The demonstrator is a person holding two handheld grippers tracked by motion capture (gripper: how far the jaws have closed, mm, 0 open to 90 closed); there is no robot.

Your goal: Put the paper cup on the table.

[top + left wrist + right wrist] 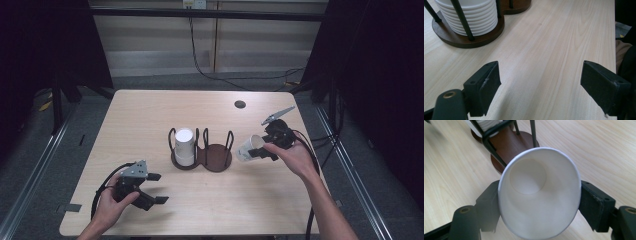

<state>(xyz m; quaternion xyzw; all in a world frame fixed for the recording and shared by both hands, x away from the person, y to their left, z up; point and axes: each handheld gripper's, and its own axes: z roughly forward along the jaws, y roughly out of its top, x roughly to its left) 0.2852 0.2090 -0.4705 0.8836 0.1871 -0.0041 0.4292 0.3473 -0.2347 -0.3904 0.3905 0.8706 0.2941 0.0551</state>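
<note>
A white paper cup (248, 147) lies on its side between the jaws of my right gripper (257, 150), just right of a dark wooden two-well cup holder (216, 159). In the right gripper view the cup (539, 192) faces the camera mouth first, pinched slightly oval by both pads (596, 205), with the holder's base (509, 143) behind it. A stack of white cups (184, 146) fills the holder's left well; the right well has a bare base. My left gripper (159, 188) hovers open near the table's front left, with only bare wood between its jaws (540, 82). The cup stack (471, 17) sits beyond it.
The light wooden table (150, 115) has a small black disc (240, 104) near its back right. Black wire posts (229, 142) rise around each well of the holder. Cables trail from both grippers off the table's edges. Dark floor and metal rails surround the table.
</note>
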